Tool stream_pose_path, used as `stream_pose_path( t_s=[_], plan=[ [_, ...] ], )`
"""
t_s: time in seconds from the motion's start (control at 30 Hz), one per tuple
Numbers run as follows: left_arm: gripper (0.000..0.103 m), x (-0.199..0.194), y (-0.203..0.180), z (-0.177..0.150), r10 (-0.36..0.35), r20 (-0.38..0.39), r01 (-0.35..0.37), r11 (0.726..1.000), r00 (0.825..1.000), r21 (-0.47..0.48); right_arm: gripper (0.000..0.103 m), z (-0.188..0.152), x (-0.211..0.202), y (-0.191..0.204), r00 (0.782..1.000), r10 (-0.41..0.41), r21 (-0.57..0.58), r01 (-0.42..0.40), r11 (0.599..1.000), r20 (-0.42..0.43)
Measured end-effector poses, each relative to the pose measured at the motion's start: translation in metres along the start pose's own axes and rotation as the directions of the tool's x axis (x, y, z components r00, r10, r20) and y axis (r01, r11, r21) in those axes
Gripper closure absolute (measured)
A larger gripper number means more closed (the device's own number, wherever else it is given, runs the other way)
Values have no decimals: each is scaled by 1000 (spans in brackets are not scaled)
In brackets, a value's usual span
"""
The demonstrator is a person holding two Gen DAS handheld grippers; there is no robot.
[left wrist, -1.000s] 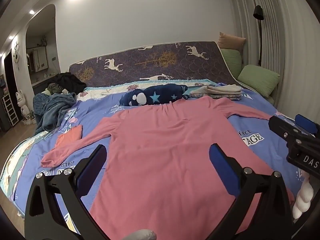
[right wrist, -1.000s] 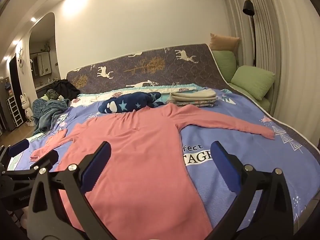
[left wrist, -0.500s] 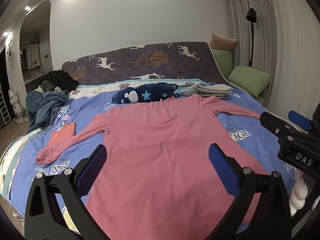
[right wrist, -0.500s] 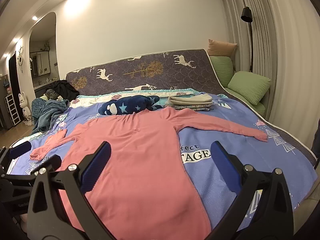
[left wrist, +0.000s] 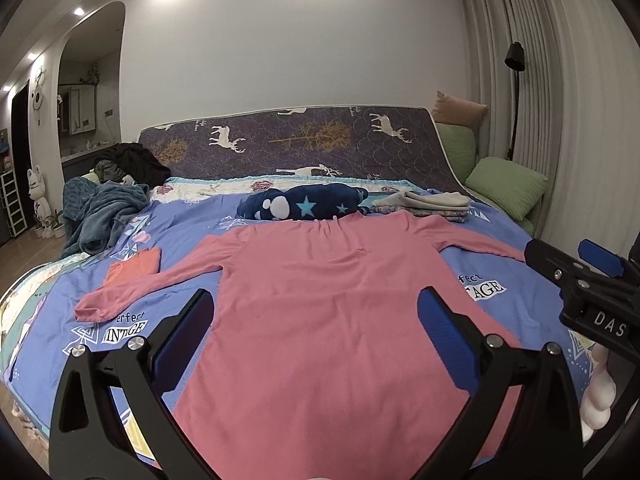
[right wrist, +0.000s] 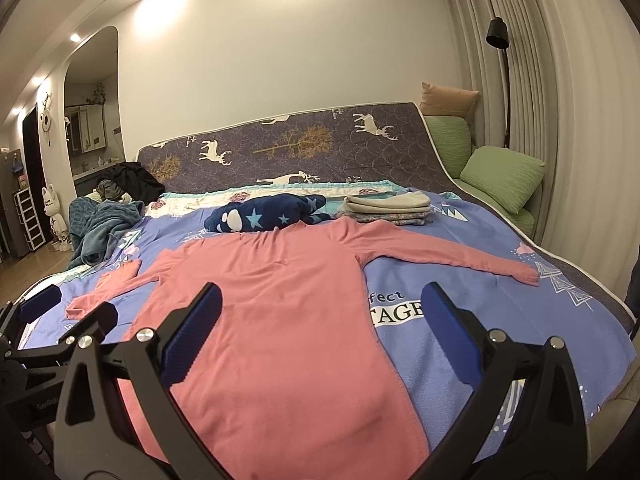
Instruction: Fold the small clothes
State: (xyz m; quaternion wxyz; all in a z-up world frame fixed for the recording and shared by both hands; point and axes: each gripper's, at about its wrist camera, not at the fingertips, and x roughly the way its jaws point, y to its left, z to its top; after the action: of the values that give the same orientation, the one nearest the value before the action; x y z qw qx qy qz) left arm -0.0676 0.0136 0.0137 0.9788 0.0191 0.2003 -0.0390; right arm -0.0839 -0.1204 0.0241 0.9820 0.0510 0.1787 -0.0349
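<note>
Both views now sit higher and further back from the bed [left wrist: 532,312] than a second ago. Pink long-sleeved top [left wrist: 328,304]: soft knit, flat on the blue printed cover, sleeves spread. Left tongs [left wrist: 316,324]: blue-padded fingers wide apart, empty, above the hem. Right tongs [right wrist: 320,320]: likewise apart, empty. Folded grey stack [right wrist: 386,210] near the headboard.

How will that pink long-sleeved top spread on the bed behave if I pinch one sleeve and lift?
The pink long-sleeved top lies flat with soft wrinkles, so it will probably drape limply. It looks thin, likely light. Its body may drag across the blue bedspread.
</note>
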Motion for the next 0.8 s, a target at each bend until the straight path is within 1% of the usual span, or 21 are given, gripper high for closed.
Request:
stream_pose_path(
  t_s=[0.07,0.17,0.3,0.47,0.63,0.8],
  plan=[
    [1,1,1,-1,-28,-1,28,1000,1000,2,2,-2,1,0,1000,0,0,0,1000,-4],
    [1,6,3,-2,-70,-27,70,998,997,-9,2,-3,2,-1,1000,-7,2,7,1000,-9],
    [1,8,2,-6,-85,-41,85,996,996,3,2,-6,3,-1,1000,-6,7,6,1000,-17],
    [1,5,-3,-9,-103,-48,105,994,994,36,2,-7,-1,-1,1000,-7,11,7,1000,-6],
    [3,-4,1,-10,-107,-29,108,993,994,41,2,-6,-11,1,1000,-8,12,8,1000,12],
    [3,-19,16,-11,-74,6,74,997,997,-1,2,-3,-27,11,999,3,-13,-2,1000,41]
  ],
)
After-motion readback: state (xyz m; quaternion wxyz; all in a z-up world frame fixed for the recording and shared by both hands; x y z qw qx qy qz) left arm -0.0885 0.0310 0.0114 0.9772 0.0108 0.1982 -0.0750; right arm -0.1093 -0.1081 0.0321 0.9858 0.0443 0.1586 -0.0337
